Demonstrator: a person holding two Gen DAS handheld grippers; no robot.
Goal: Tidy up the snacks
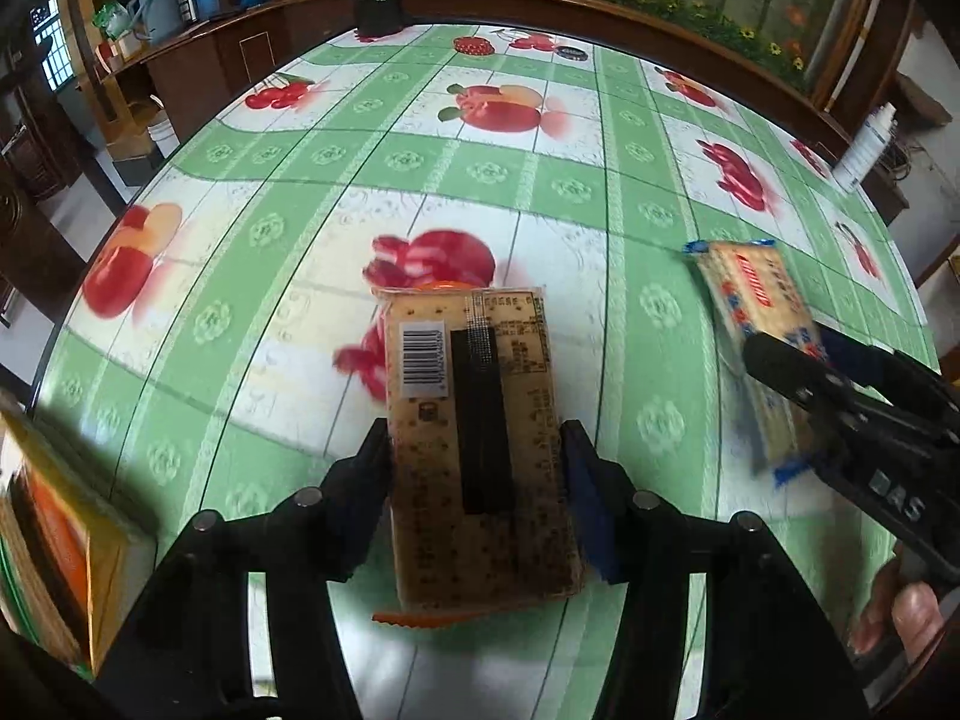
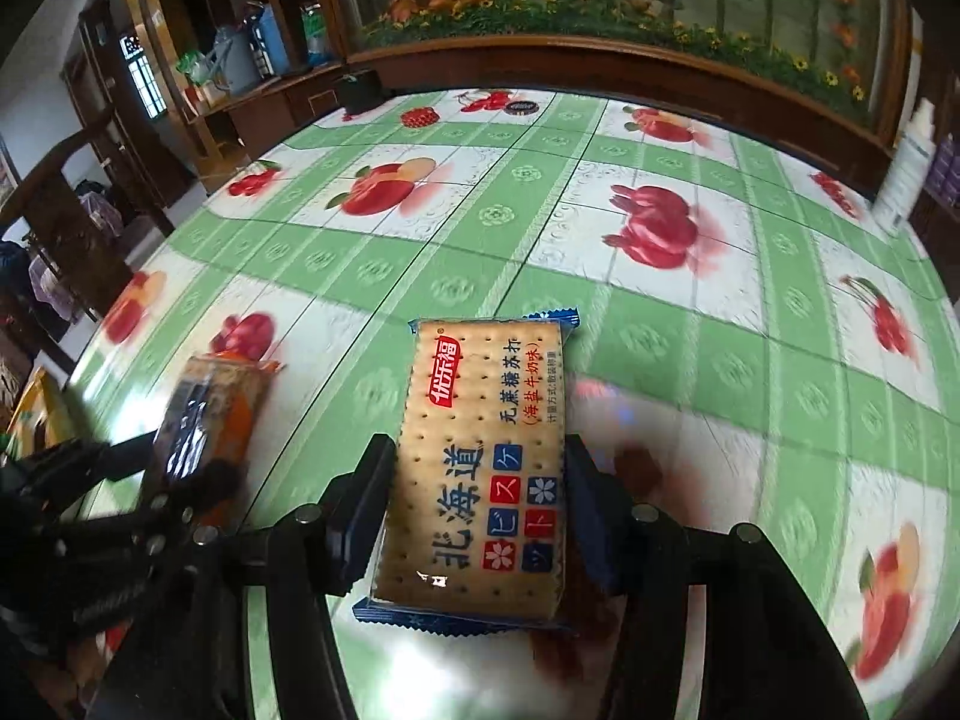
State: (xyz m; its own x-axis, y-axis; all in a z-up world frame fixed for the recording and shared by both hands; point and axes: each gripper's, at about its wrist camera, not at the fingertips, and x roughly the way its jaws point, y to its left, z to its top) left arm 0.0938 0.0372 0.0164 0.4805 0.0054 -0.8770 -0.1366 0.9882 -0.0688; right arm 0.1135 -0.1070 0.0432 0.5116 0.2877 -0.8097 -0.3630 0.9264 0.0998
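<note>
My left gripper [image 1: 477, 462] is shut on an orange-edged cracker pack [image 1: 480, 420], barcode side up, held above the table. The same pack [image 2: 216, 414] shows at the left in the right wrist view, in the left gripper [image 2: 180, 468]. My right gripper [image 2: 477, 480] is shut on a blue-edged cracker pack [image 2: 480, 456] with Chinese print, held above the table. That pack [image 1: 756, 312] and the right gripper [image 1: 798, 384] show at the right in the left wrist view.
The table has a green and white fruit-print cloth [image 1: 420, 180]. A yellow-orange box [image 1: 54, 534] sits at the left edge. A white bottle [image 1: 864, 150] stands at the far right. A dark box [image 1: 378, 15] and a small round tin [image 2: 521, 108] sit at the far edge.
</note>
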